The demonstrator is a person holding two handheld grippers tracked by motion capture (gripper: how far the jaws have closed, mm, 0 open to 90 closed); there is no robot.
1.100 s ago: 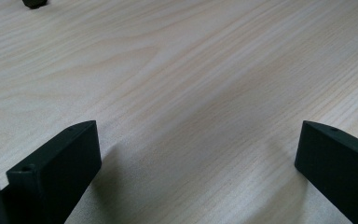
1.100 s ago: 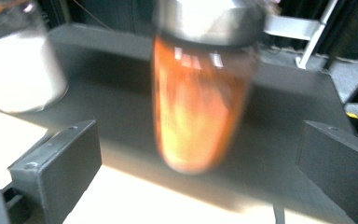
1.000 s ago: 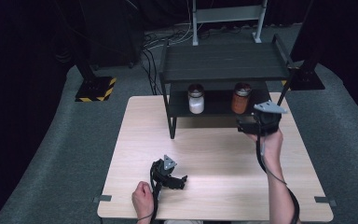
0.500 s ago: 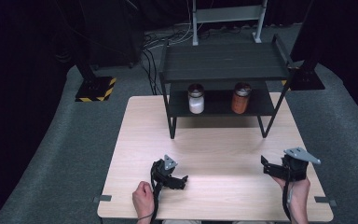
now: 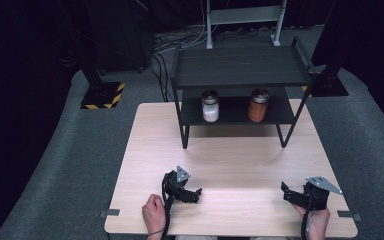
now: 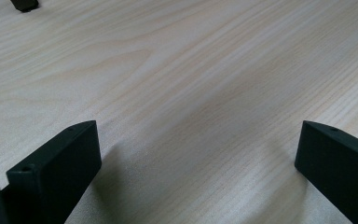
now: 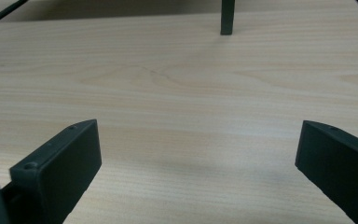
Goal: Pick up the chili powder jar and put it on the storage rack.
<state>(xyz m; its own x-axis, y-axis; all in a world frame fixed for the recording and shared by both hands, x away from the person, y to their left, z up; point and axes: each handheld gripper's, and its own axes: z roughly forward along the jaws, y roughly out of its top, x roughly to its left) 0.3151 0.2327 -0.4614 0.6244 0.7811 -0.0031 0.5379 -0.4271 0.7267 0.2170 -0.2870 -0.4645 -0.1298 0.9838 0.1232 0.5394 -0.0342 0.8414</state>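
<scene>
surface (image 5: 240,155): bare near us, so our hands rest low | shelf rack (image 5: 240,75) far side: white jar (image 5: 210,106) and orange jar (image 5: 258,105) upright on lower shelf, apart | left tongs (image 5: 194,192), right tongs (image 5: 286,192): jaws spread, empty

Counted items on and around the table

Two jars are counted on the lower shelf of one black rack (image 5: 240,75): one white jar (image 5: 210,105) and one orange jar (image 5: 258,105). Two grippers are counted on one wooden table (image 5: 240,160): the left gripper (image 5: 196,194) and the right gripper (image 5: 286,192).
</scene>
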